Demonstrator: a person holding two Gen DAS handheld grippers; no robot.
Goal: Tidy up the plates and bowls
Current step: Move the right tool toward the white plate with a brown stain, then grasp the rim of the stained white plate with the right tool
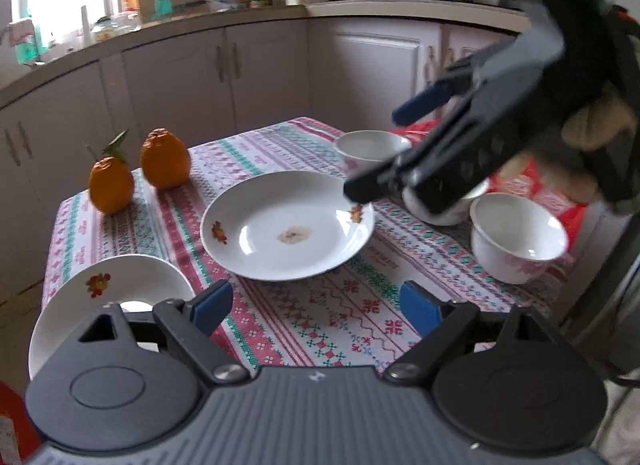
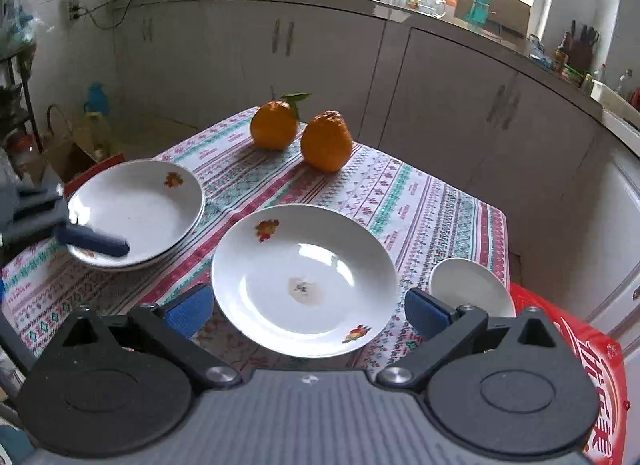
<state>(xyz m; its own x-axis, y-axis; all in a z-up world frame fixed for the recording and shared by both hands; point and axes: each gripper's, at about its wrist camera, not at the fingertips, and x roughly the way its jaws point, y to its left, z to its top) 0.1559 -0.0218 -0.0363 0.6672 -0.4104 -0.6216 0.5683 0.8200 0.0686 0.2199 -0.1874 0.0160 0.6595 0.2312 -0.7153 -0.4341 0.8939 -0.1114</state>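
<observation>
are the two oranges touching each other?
Apart. The left wrist view shows a strip of tablecloth between the leafy orange and the other orange. In the right wrist view they overlap, so it settles nothing.

— What sits mid-desk?

— A white, floral-rimmed ceramic plate [image 2: 304, 281] on the patterned tablecloth-covered desk [image 2: 420, 201].

— Behind it?

— Two orange tangerines [image 2: 326, 141] side by side.

— And to its left, in the right wrist view?

— A stack of white floral plates [image 2: 136, 211]. To its right, a white ceramic bowl [image 2: 470, 287], beside a red plastic bag [image 2: 580, 357].
</observation>
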